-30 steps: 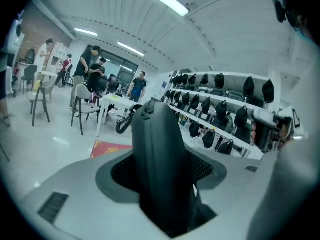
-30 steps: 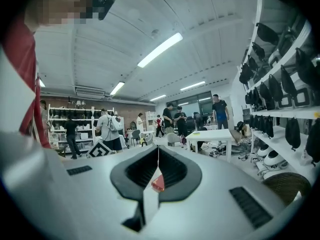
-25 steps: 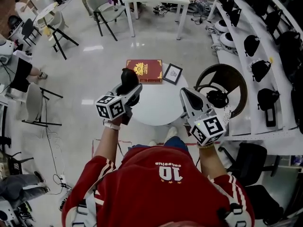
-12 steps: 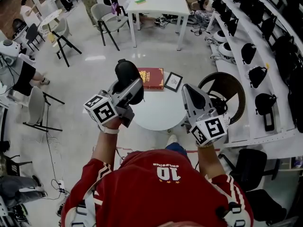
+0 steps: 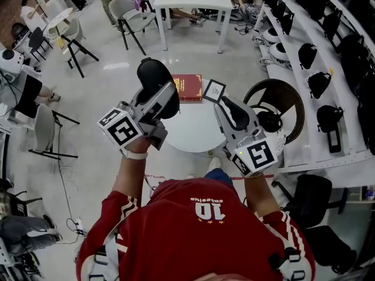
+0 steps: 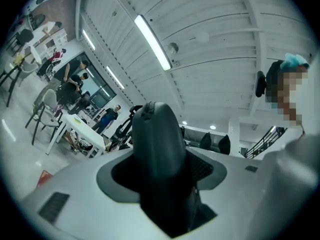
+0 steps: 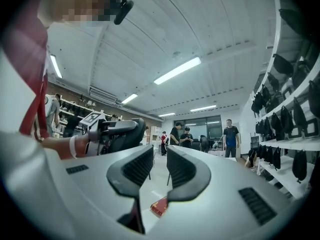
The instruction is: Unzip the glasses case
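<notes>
A: While we're on the head view, where's the glasses case (image 5: pixel 153 78)?
B: Clamped in the left gripper (image 5: pixel 159 98), up in the air above the round table (image 5: pixel 193 136), not resting on it. Jaws stand wide, pressing on its sides. Right gripper (image 5: pixel 225 105) sits just beside it, on the case's right, holding nothing.
A: Left gripper view?
B: Case (image 6: pixel 160 159) fills the gap between the jaws. Long axis runs out along them, far end sticking past the tips. Zip pull, can't spot it.
A: Right gripper view?
B: Jaws a narrow slit apart, nothing between them, only floor and a red book (image 7: pixel 159 206) down below. Case (image 7: pixel 125 134) lies off to its left, about level with it.
A: Next move?
B: My guess: the right gripper is the free one, and it has to swing left to the case's exposed end for the zip.
</notes>
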Motion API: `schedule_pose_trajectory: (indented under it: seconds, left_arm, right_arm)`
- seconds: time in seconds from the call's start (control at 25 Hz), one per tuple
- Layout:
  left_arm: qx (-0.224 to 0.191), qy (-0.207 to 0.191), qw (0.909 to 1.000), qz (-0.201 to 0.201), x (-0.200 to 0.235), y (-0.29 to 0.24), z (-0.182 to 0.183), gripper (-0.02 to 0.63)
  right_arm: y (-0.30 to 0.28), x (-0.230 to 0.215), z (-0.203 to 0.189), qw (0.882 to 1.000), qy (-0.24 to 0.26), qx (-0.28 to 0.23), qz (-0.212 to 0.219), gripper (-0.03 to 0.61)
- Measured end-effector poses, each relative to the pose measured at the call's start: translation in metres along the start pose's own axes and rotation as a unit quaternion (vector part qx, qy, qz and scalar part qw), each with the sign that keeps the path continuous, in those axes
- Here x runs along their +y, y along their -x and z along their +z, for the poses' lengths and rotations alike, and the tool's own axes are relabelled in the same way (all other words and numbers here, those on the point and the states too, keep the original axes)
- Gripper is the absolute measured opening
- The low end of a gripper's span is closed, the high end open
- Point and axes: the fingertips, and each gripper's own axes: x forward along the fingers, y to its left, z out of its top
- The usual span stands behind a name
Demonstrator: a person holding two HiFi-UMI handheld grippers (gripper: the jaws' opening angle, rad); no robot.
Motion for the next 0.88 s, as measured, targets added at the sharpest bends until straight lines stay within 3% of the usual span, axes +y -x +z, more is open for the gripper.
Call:
schedule_pose_trajectory:
  seconds: [0.44, 0.88]
  left_arm:
    - [-0.002, -0.003, 0.9996, -0.028, -0.025, -0.015, 0.005, 0.275]
    - [0.003, 0.009, 0.9992, -0.040, -0.037, -0.025, -0.003, 0.274]
  right_arm:
    - [-0.023, 0.064, -0.023, 0.995, 0.048, 0.034, 0.075, 0.074]
    - [-0.029, 0.064, -0.030, 0.994, 0.081, 0.043, 0.061, 0.058]
